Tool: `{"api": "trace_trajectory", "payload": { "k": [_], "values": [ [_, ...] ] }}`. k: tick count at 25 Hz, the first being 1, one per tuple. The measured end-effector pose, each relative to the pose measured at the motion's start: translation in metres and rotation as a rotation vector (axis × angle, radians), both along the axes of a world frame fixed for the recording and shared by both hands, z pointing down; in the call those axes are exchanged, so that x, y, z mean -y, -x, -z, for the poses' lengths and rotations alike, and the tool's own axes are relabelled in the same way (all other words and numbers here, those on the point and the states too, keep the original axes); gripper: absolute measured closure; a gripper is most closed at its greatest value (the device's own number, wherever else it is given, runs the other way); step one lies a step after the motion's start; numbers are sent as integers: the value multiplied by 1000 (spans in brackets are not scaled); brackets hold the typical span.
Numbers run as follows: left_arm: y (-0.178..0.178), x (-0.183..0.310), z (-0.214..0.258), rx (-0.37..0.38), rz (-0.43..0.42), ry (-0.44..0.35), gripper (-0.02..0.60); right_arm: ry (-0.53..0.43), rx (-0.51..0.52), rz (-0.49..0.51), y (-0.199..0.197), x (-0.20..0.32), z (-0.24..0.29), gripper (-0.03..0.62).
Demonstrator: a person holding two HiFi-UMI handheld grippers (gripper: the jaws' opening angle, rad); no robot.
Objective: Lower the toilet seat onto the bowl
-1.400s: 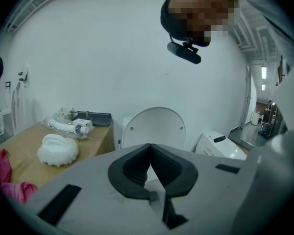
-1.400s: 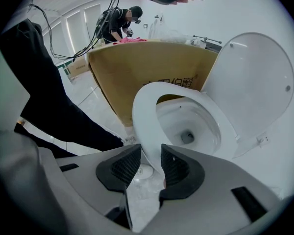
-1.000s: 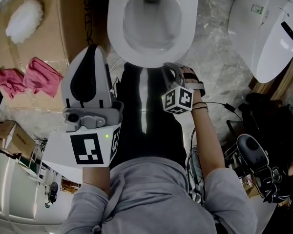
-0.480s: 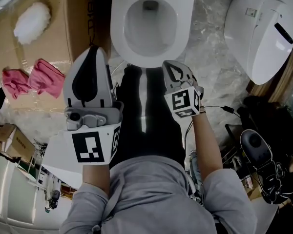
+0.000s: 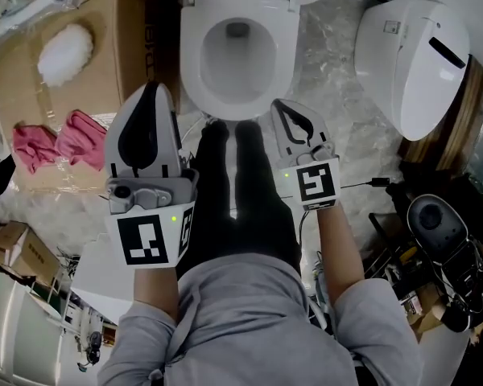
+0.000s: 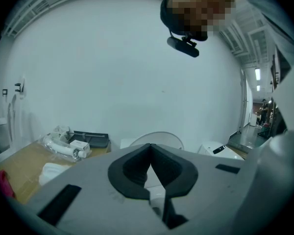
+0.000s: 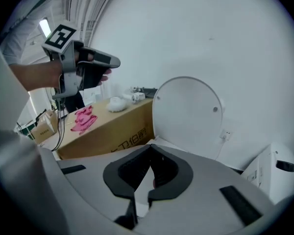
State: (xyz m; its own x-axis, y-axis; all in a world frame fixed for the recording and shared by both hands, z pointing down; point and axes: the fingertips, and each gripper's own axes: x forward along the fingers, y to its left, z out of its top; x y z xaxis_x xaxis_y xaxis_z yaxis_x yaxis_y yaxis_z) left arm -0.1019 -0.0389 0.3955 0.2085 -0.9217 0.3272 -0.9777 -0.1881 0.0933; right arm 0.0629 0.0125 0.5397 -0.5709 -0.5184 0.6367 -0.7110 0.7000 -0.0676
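Note:
The white toilet (image 5: 290,63) stands at the top of the head view. A white ring lies flat round its bowl opening, and the round lid (image 7: 191,114) stands upright behind it. Both grippers hang in front of the bowl, apart from it, over the person's black-clad legs. My left gripper (image 5: 147,95) is shut with nothing in it; its tips meet in its own view (image 6: 149,148). My right gripper (image 5: 280,109) is also shut and empty (image 7: 149,148), pointing down toward the bowl's front. The left gripper (image 7: 112,62) also shows at the upper left of the right gripper view.
A cardboard box (image 5: 133,39) stands left of the toilet, with a white fluffy brush (image 5: 64,53) and pink cloths (image 5: 60,139) on it. A second white toilet unit (image 5: 410,55) stands to the right. Cables and dark gear (image 5: 439,240) lie at the lower right.
My right gripper has come up and back from the bowl's front edge and rolled, so its marker cube now faces the camera. The left gripper has risen slightly.

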Motion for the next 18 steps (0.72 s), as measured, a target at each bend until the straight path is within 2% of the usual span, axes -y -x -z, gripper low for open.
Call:
{"api": "trace_trajectory", "payload": {
  "k": [12,18],
  "values": [
    [0,-3,62,5,-14,-72,581,-123,93,-80,-4,15,110,594],
    [-1,-1,88,4,-15,-123,581,-239,139,-118,-5,35,169,594]
  ]
}}
